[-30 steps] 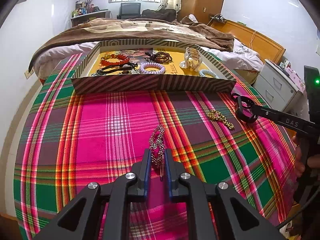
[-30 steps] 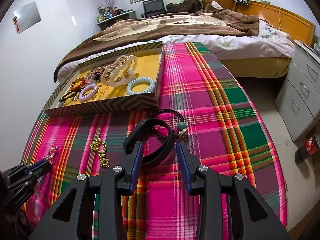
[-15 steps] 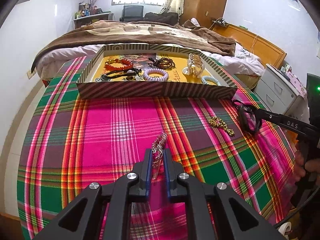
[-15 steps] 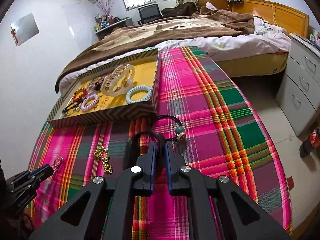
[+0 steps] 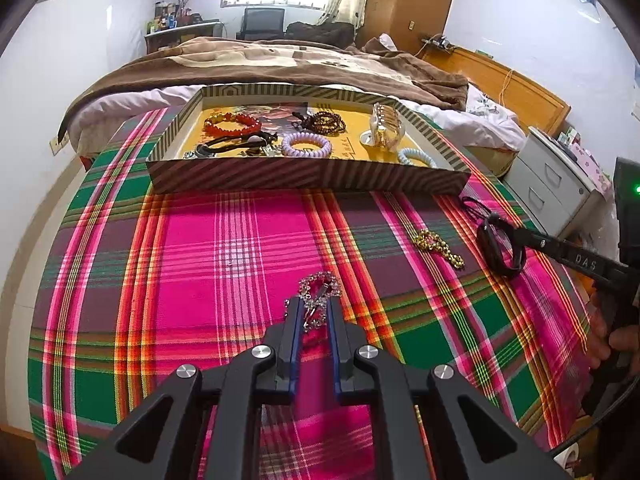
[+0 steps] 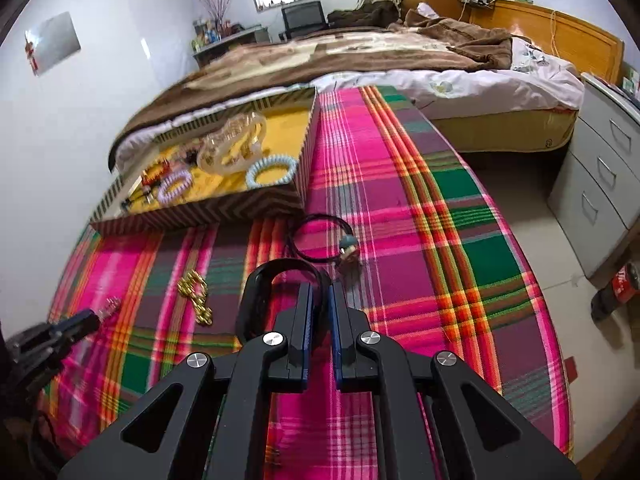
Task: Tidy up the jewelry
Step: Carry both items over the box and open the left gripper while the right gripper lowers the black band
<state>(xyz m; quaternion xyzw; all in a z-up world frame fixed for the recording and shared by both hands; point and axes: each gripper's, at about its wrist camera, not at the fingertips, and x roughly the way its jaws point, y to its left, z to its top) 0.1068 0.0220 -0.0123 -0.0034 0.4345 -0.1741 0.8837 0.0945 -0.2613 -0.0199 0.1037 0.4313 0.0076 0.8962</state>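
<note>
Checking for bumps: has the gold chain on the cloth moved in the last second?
No. The gold chain lies at the same spot before the tray's near wall.

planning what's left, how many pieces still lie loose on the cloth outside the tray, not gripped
2: a gold chain right of centre and a black cord necklace by the tray's near right corner. None seem hidden.

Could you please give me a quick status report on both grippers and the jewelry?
Left gripper shut on sparkly rhinestone hair clip. Right gripper shut on black band bracelet. Striped tray ahead; gold chain on cloth, not in the way.
</note>
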